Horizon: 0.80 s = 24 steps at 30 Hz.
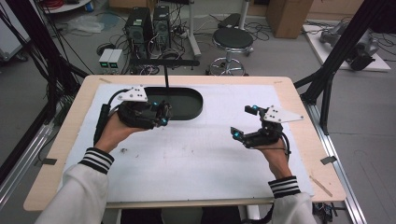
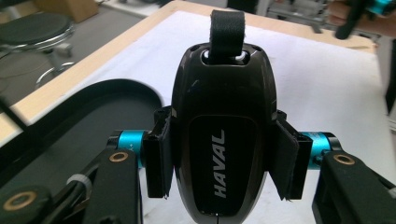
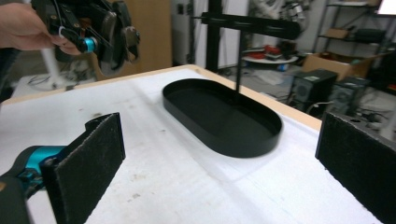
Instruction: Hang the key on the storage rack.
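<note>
Between the two pads of the left gripper point(image 2: 223, 161) sits a glossy black car key fob point(image 2: 222, 135); the jaws are clenched on its two sides, and the word HAVAL runs along its face; a black strap loop point(image 2: 227, 32) stands out from the far end of the fob, pointing away from the gripper's camera. Below and to the left of this gripper, as its own view shows it, lies the black oval tray point(image 2: 93, 107); the fob is held above the white mat point(image 2: 322, 93), just beside the rim of the tray, and I cannot tell if any part of it hangs over the tray. From the high view, the left gripper point(image 1: 163, 113) is at the near left edge of the tray point(image 1: 189, 100), held by the person's left hand point(image 1: 114, 133), whose sleeve has black and white stripes.

Well apart from it, on the other side of the mat, the right gripper point(image 1: 243, 121) is held by the right hand point(image 1: 275, 154); its jaws stand wide apart and grasp nothing; its two black pads point(image 3: 88, 163) frame the view, and ahead of them, between the pads, lies the tray point(image 3: 222, 116) with a thin black post point(image 3: 239, 60) rising at its far side. Up and to the left of the right gripper's jaws the left gripper point(image 3: 100, 35) appears with the fob in it, above the table.
</note>
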{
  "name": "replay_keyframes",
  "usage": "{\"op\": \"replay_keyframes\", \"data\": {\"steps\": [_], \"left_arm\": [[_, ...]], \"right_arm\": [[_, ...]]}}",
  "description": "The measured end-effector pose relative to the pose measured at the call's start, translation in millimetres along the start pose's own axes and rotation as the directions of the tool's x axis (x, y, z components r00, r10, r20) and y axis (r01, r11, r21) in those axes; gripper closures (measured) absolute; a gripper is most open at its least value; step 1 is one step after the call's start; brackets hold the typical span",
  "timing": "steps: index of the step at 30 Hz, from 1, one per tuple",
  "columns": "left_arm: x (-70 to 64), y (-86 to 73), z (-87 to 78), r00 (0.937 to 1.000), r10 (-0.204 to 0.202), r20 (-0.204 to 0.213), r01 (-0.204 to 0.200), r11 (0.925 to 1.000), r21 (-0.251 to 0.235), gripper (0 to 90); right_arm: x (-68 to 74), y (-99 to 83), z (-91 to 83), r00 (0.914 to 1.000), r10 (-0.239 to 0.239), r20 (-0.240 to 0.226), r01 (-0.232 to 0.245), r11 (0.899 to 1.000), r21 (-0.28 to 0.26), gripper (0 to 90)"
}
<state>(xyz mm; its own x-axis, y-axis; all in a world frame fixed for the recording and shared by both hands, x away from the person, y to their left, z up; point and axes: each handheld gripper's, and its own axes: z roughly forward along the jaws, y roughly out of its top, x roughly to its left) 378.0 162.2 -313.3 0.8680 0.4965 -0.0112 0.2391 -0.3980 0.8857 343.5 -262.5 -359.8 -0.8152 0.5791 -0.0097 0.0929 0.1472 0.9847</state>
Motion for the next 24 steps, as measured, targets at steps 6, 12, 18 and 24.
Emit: {"op": "replay_keyframes", "data": {"steps": [6, 12, 18, 24], "left_arm": [[13.6, 10.1, -9.5, 0.9967, -0.038, -0.071, 0.040, 0.9989, 0.025, 48.7], [25.2, 20.7, -17.5, 0.9897, -0.053, -0.133, 0.059, 0.9973, 0.044, 48.7], [40.9, 25.0, -26.1, 0.9785, -0.076, -0.192, 0.086, 0.9953, 0.046, 48.7], [57.9, 26.1, -33.1, 0.9665, -0.076, -0.245, 0.100, 0.9913, 0.086, 48.7]], "right_arm": [[1.2, -19.0, -21.6, 0.9963, -0.014, 0.085, 0.014, 1.000, -0.003, 0.4], [-0.9, -36.2, -36.4, 0.9899, 0.000, 0.142, 0.001, 1.000, -0.008, 0.4], [-1.7, -49.8, -46.0, 0.9799, -0.006, 0.200, 0.009, 1.000, -0.014, 0.4], [-0.6, -59.9, -54.3, 0.9709, -0.006, 0.239, 0.019, 0.998, -0.054, 0.4]]}}
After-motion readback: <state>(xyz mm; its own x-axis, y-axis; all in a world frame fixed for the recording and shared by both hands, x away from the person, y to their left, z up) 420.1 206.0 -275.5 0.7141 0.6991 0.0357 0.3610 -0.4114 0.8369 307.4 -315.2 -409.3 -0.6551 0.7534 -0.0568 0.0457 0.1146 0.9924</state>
